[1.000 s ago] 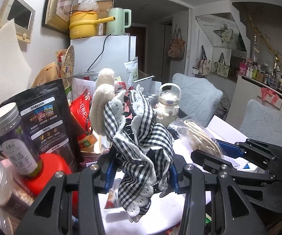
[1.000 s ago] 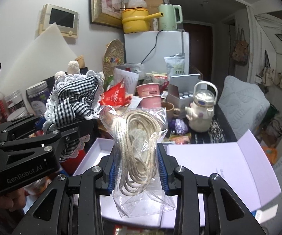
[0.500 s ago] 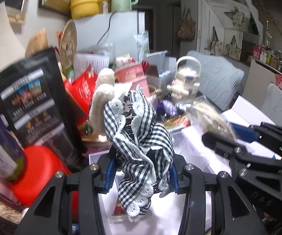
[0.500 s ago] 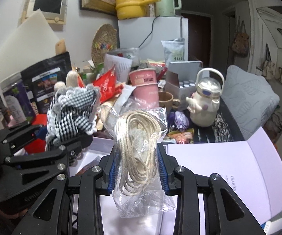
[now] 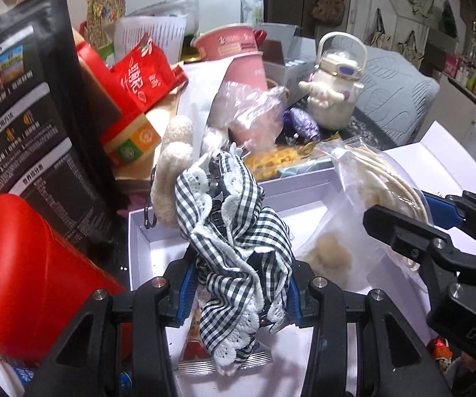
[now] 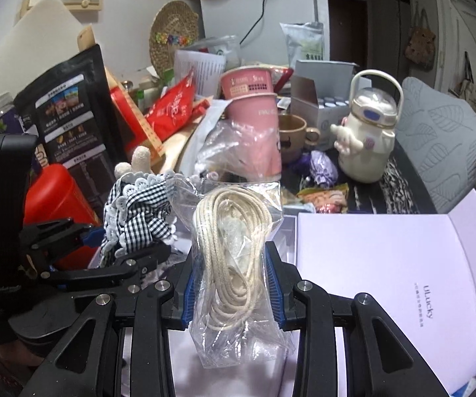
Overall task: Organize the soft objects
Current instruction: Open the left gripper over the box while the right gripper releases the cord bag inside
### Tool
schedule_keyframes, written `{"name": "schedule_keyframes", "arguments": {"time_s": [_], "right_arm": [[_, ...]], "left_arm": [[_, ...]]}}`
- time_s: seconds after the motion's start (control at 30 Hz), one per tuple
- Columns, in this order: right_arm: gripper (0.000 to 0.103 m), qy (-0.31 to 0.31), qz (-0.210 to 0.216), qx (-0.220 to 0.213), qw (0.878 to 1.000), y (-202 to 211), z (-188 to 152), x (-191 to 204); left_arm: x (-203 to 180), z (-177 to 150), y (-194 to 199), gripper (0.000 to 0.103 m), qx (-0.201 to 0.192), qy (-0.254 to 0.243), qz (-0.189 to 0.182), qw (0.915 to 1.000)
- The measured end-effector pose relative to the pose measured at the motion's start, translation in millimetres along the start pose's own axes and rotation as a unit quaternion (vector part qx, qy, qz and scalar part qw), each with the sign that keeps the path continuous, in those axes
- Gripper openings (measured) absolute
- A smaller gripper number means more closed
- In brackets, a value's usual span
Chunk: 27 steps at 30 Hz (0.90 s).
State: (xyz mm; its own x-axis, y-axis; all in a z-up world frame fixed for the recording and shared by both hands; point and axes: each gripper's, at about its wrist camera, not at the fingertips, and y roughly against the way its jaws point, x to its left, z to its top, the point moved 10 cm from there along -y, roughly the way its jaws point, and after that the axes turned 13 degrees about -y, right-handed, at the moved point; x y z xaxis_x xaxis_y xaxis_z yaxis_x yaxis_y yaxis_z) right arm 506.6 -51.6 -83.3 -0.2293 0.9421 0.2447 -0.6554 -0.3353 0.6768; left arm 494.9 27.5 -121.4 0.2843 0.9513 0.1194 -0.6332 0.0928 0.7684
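the left gripper point(image 5: 239, 292) had its jaws closed on a bunched black-and-white gingham cloth point(image 5: 238, 231) with a lace edge, gripped low so most of the fabric stood up above the blue pads and a tail hung below. a cream knitted piece point(image 5: 171, 172) rose behind it, apparently part of the same bundle, though that could not be told for sure. the right gripper point(image 6: 231, 284) had its jaws pressed in on a clear bag of coiled cream cord point(image 6: 234, 251), clamped around the middle of the coil, probably so the slippery plastic would not slide out.

both gripper loads hung over the open white box point(image 5: 138, 231), side by side, the bag just right of the cloth in the left wrist view. the box's lid point(image 6: 387, 281) lay folded open to the right, which left the tray free to receive them. a foil sachet point(image 5: 201, 354) already lay in the tray under the cloth.

the cluttered worktop behind, with a red canister point(image 5: 23, 271), a pink cup point(image 6: 254, 132) and a cream kettle-shaped bottle point(image 6: 367, 132), offered no room, so the box looked like the intended home. lowering and letting go seemed next.
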Motion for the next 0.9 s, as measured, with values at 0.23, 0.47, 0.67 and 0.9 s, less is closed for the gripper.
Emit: {"name": "schedule_keyframes", "arguments": {"time_s": [0.23, 0.47, 0.67, 0.9], "right_arm": [[0.036, 0.004, -0.008, 0.034, 0.999, -21.0, -15.4, -4.4], [0.037, 0.006, -0.014, 0.046, 0.999, -31.4, -24.8, -3.4], [0.048, -0.002, -0.02, 0.056, 0.998, -35.0, -23.6, -7.6], [0.064, -0.018, -0.019, 0.049, 0.998, -22.9, -20.6, -14.9]], "left_arm": [[-2.2, -7.8, -16.6, 0.044, 0.028, 0.003, -0.004, 0.9996], [2.2, -12.6, -19.1, 0.046, 0.039, -0.006, 0.023, 0.999], [10.0, -16.8, -22.1, 0.05, 0.059, 0.007, 0.034, 0.9976], [9.5, -17.0, -15.2, 0.073, 0.065, 0.003, 0.036, 0.9972]]}}
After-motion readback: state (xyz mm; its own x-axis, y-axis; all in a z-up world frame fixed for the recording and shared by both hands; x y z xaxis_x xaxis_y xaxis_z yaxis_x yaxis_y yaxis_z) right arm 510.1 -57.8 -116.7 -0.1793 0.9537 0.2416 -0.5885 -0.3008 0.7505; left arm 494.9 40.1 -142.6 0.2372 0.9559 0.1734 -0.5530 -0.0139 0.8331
